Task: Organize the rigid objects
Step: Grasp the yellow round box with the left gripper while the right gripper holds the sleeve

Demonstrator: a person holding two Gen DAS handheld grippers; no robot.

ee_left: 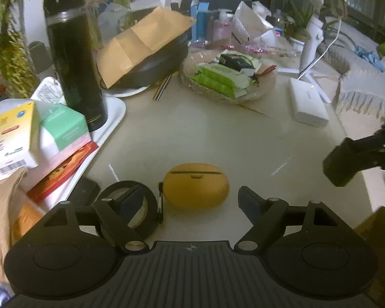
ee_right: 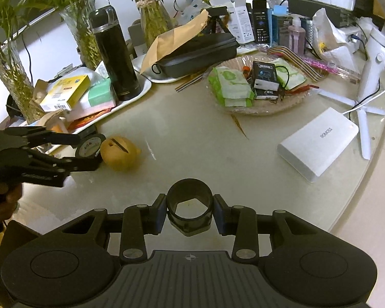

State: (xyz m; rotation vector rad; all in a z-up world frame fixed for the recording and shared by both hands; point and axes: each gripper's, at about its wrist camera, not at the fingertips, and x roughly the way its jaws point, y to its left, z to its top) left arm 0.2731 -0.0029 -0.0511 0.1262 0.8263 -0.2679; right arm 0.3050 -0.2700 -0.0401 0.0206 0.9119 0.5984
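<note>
Left wrist view: left hand-held gripper (ee_left: 192, 200) stands wide, nothing pressed between its pads; yellow oval case (ee_left: 196, 186) lies on the desk (ee_left: 218, 138) in the gap between the fingers, touching neither; black round tin (ee_left: 128, 209) sits at 9 o'clock of the case, just beside it, with the left finger crossing in front of it; contact with the tin cannot be told. White tray (ee_left: 113, 118) at 10 o'clock carries a black flask (ee_left: 74, 66), upright, and stacked boxes (ee_left: 25, 138). Glass dish (ee_left: 228, 77) of green packets at 12 o'clock of the case, well apart; white power bank (ee_left: 308, 105) at 2 o'clock.

Right wrist view: right hand-held gripper (ee_right: 190, 211) is narrowed onto a black ring (ee_right: 190, 205) with a hexagonal base, both pads pressing its sides; ring held just above the desk surface near the front edge. Left hand-held gripper shows at 9 o'clock, its fingers reaching to the round tin and the yellow case beside the tray; a hand (ee_right: 5, 200) grips its handle. Power bank lies at 2 o'clock of the ring, well apart.
</note>
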